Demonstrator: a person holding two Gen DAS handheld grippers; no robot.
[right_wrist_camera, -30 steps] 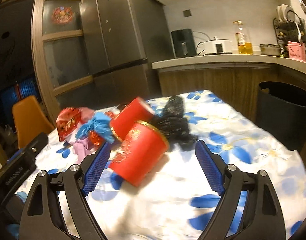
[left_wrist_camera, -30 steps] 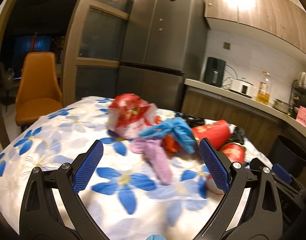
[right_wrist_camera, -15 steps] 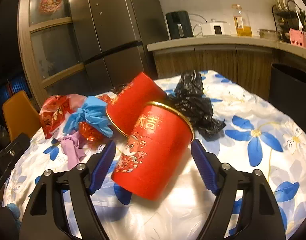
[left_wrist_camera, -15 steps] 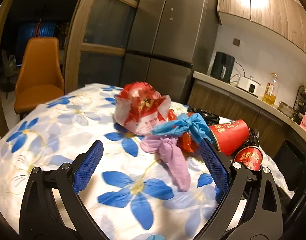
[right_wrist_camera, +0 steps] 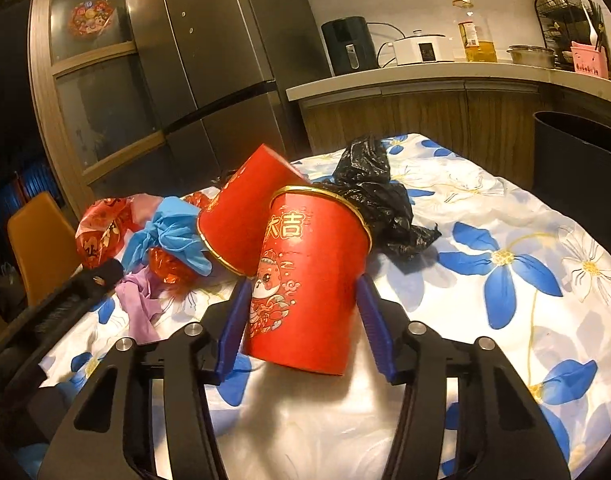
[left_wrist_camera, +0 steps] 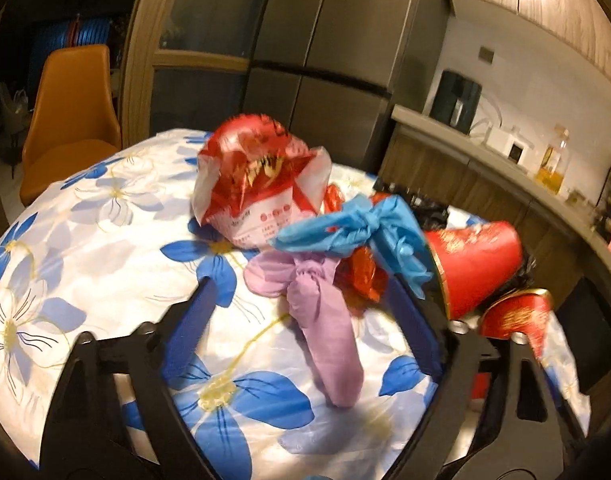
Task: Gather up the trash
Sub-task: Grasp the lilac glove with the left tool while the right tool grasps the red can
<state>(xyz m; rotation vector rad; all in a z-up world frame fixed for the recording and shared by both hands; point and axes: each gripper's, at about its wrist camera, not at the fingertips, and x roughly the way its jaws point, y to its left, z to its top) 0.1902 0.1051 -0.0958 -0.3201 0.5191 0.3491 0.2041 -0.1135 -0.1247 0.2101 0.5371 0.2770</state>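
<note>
Purple and limp, the knotted glove (left_wrist_camera: 325,320) is lying between the jaws of your left gripper (left_wrist_camera: 301,320) in the left wrist view. You have just been closing those jaws, yet both blue pads are standing clear of the glove, so nothing is gripped. Beyond it you are facing the rest of the heap: a twisted blue glove (left_wrist_camera: 365,232), a crinkly red foil wrapper (left_wrist_camera: 361,276) and a puffed red-and-white plastic bag (left_wrist_camera: 257,184), all soft and creased on the glossy floral tablecloth (left_wrist_camera: 85,240). A red paper cup (left_wrist_camera: 477,264) is lying on its side to the right.

In the right wrist view your right gripper (right_wrist_camera: 305,316) is straddling the nearer red cup (right_wrist_camera: 309,284) — a stiff paper cone with a gold rim and printed figures, tipped against a second cup (right_wrist_camera: 245,212). You have just been narrowing these jaws too; the left pad looks to be touching the cup wall, the right pad is just beside it, so I judge the clamp not yet made. A crumpled black plastic bag (right_wrist_camera: 381,200) is slumping behind, and a dark bin (right_wrist_camera: 577,176) is standing off the table's far right.

Every piece is lying on the table — collection looks barely begun.
</note>
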